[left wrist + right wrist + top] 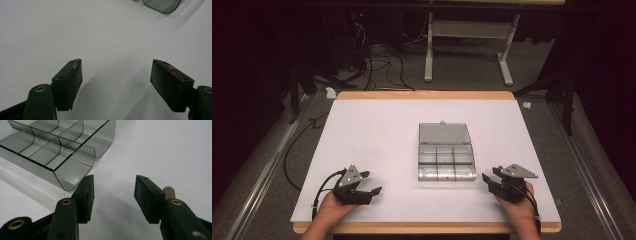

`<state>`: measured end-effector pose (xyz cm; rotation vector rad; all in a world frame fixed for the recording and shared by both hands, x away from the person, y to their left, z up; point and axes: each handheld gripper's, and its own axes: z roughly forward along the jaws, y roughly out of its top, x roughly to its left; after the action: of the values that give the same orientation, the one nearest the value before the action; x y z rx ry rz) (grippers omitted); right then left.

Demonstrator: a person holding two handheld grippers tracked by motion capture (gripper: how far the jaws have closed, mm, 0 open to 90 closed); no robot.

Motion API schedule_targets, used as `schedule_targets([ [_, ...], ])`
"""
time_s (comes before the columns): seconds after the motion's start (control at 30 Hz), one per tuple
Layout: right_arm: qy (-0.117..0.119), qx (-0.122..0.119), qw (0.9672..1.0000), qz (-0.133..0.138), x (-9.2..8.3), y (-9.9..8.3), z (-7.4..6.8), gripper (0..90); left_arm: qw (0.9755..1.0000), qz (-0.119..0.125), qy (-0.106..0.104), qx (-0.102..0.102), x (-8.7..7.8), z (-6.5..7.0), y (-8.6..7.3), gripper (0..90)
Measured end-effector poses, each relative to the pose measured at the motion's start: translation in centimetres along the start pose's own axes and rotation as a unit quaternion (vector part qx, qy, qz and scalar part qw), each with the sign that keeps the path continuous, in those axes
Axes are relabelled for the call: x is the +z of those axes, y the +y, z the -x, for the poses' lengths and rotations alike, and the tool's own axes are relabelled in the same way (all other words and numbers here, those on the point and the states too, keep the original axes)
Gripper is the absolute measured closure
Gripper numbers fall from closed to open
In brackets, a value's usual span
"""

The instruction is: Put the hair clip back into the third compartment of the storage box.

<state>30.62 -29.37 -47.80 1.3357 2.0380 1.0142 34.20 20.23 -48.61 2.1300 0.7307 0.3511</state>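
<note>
On the white desk [377, 150], an open clear compartment box [446, 159] sits mid-desk; left gripper [362, 188] and right gripper [493, 179] jaws spread, empty. The light box could skid if nudged.

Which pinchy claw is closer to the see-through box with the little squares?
The right gripper is closer, just off the clear box's near right corner. The left gripper sits farther away, toward the table's near left.

Smoky grey clear box [446, 157], white table [372, 135].

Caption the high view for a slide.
Two open hand-held grippers, left gripper and right gripper, flank an opened clear compartment box.
</note>
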Motion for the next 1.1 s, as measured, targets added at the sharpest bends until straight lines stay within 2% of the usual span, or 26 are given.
schedule_targets([
  [0.2, -0.002, -0.014, 0.9998, -0.012, 0.3, 0.1, -0.3, 49.7, 1.0000, 0.001, -0.002, 0.000, 0.0, 0.0, 0.0, 26.0],
  [0.43, 0.004, -0.003, 1.0000, -0.009, 0.1, 0.0, -0.1, 49.0, 1.0000, -0.002, 0.000, 0.001, 0.1, 0.0, 0.0, 26.0],
  [0.5, 0.004, 0.001, 1.0000, -0.005, 0.1, 0.0, -0.1, 49.1, 1.0000, -0.003, -0.001, 0.001, 0.1, 0.0, 0.0, 26.0],
  [0.53, 0.006, 0.009, 0.9999, 0.007, -0.2, 0.0, 0.1, 48.8, 1.0000, -0.004, -0.002, 0.000, 0.1, 0.0, 0.0, 26.0],
  [0.63, 0.002, 0.006, 0.9999, 0.011, -0.5, -0.1, 0.3, 47.0, 1.0000, -0.007, -0.003, 0.000, 0.2, 0.0, 0.1, 26.0],
  [0.73, -0.004, 0.004, 1.0000, 0.000, -0.9, -0.3, 0.8, 45.4, 0.9999, -0.011, -0.004, 0.002, 0.2, 0.0, 0.1, 26.0],
  [0.93, -0.018, 0.031, 0.9993, 0.001, -1.9, -0.6, 2.5, 45.5, 0.9999, -0.009, -0.004, 0.003, 0.2, 0.0, 0.1, 26.0],
  [1.1, -0.025, 0.038, 0.9990, -0.004, -2.3, -0.9, 3.3, 47.7, 1.0000, -0.008, -0.004, 0.003, 0.2, 0.0, 0.1, 25.9],
])
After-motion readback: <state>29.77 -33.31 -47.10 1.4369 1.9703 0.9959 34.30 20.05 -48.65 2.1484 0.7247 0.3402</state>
